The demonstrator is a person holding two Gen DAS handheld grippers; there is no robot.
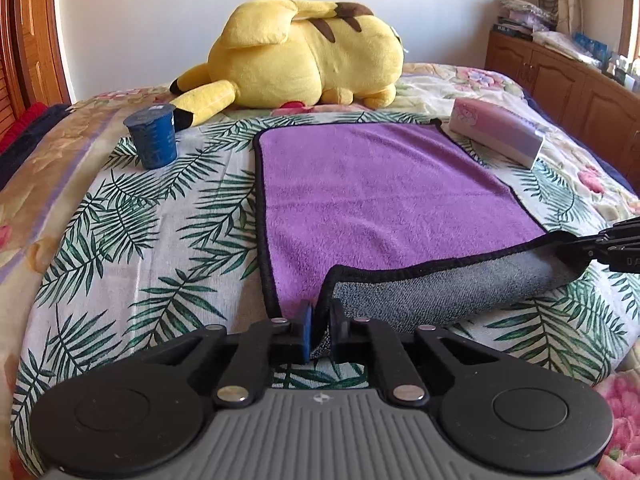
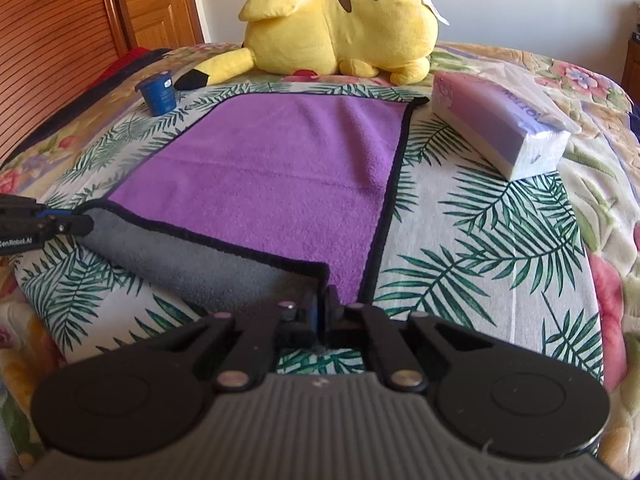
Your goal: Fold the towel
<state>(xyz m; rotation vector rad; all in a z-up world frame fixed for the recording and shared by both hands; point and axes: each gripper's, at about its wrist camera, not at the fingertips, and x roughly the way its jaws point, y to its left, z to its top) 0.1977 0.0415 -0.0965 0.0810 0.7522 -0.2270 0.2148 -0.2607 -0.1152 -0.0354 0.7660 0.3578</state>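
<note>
Broadly, from largest to smallest: the bed (image 1: pixel 100 208) fills both views, covered by a palm-leaf sheet (image 1: pixel 132 216) over a flowered quilt (image 2: pixel 600 80). At its far side lies a yellow plush toy (image 1: pixel 312 56), on its side, tail pointing left. The towel (image 1: pixel 372 196), purple on top with a grey underside and black trim, lies flat on the leaf sheet in the middle of the bed; its near edge is lifted and turned over so the grey face (image 2: pixel 192 256) shows along the front. A pink and white tissue pack (image 2: pixel 500 128) sits just beside the towel's far right corner, and a small dark blue cup (image 1: pixel 154 136) stands near the far left corner, close to the toy's tail.

Your left tongs (image 1: pixel 320 322) are clamped on the near left corner of the towel, the black trim pinched between a blue pad and a black pad. Your right tongs (image 2: pixel 323 308) are likewise closed on the near right corner. Each pair of tongs appears at the edge of the other's view, at opposite ends of the turned-over edge.
</note>
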